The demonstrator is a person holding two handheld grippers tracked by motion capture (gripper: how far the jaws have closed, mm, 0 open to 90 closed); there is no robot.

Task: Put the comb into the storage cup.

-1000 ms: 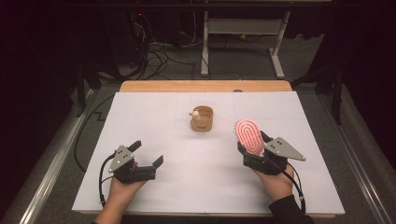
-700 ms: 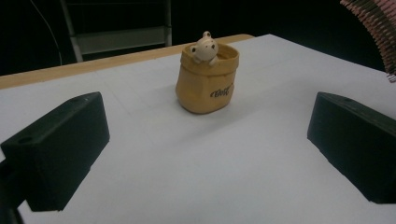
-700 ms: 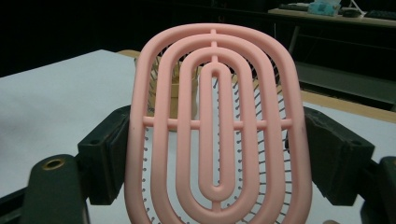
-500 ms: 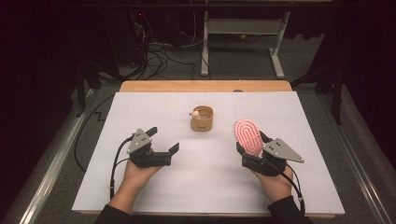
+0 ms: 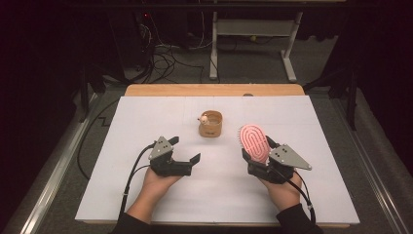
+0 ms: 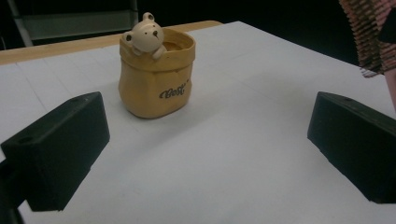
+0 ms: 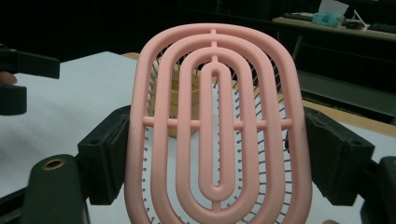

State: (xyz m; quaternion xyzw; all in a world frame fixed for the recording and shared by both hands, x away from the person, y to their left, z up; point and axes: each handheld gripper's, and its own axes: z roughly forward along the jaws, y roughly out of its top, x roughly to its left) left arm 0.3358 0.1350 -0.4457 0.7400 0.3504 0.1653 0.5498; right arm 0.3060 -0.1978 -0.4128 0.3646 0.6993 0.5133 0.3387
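High view: right gripper [image 5: 259,152] clamps the pink brush [image 5: 254,142]; left gripper [image 5: 185,153], jaws spread, likely takes the bear pot [image 5: 211,124] next.

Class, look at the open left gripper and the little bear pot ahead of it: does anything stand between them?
Nothing visible does. Bare white table lies between the left gripper and the bear pot.

The little yellow pot [image 6: 156,77] with a bear head on its rim has dark curly writing on its front. It looks like "Gosi", but the letters are too small to be sure.
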